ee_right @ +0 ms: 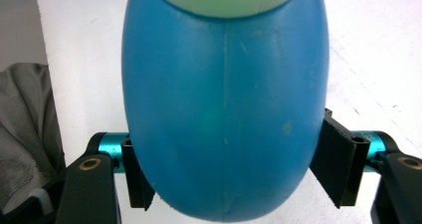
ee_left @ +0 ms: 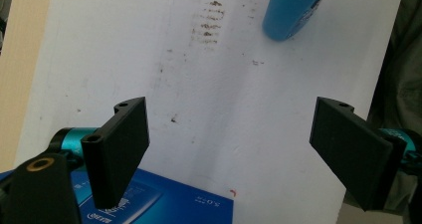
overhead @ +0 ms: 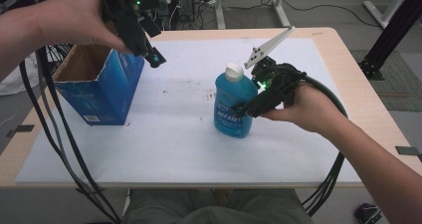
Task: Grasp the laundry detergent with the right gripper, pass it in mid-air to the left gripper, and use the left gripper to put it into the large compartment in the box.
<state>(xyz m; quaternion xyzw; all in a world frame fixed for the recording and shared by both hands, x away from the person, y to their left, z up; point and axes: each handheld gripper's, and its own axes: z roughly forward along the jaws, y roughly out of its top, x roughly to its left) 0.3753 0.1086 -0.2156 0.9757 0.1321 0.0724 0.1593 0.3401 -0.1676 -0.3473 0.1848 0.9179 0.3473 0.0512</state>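
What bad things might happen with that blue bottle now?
1. The right hand-held gripper squeezes the blue bottle on its rounded, smooth sides, so it might slip out when lifted.
2. The bottle stands upright on the white sheet; a sideways nudge might tip it.
3. The open blue box sits beneath the left hand-held gripper, which might bump it.

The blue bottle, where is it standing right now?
In the high view the blue bottle stands upright mid-table on the white sheet, right of the blue box, between the right tongs.
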